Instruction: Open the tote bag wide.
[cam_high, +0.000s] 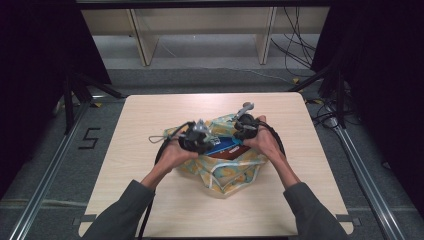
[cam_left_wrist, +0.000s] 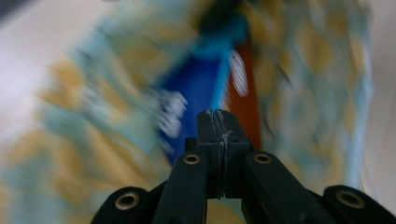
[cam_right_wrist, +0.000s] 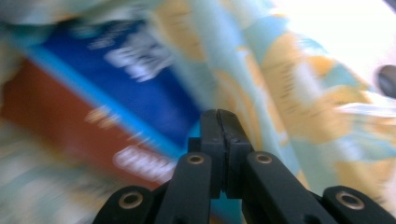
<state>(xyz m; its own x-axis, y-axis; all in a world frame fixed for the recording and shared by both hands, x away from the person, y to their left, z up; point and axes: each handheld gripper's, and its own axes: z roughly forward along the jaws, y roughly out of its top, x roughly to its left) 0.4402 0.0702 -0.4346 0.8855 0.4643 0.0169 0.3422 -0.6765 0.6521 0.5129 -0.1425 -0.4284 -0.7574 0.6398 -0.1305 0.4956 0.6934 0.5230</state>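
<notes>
bag: patterned cloth bag (cam_high: 227, 172), mouth open toward 12 o'clock
inside: blue box (cam_high: 223, 146) stacked on a red box (cam_high: 226, 153), white lettering too blurry to read
left gripper (cam_left_wrist: 217, 116): jaws pressed together, nothing in them
right gripper (cam_right_wrist: 218, 116): same, closed up and empty

Box (cam_left_wrist: 201, 88) print blurred (both gripper views), bag (cam_high: 235, 175) partly hiding it

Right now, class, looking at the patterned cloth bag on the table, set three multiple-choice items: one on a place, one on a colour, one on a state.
1. Where does the blue and red-brown box lie?
A. inside the open mouth of the yellow and pale blue patterned cloth bag
B. on the floor
C. at the table's far edge

2. What colour is the pale wooden table top?
A. black
B. light wood
C. green

3. How do the left gripper jaws stand?
A. wide open
B. closed together
C. clamped round a cup

Answers: 1 A, the high view shows cloth around the box; 2 B, the bare top is light wood; 3 B, the jaws meet.
</notes>
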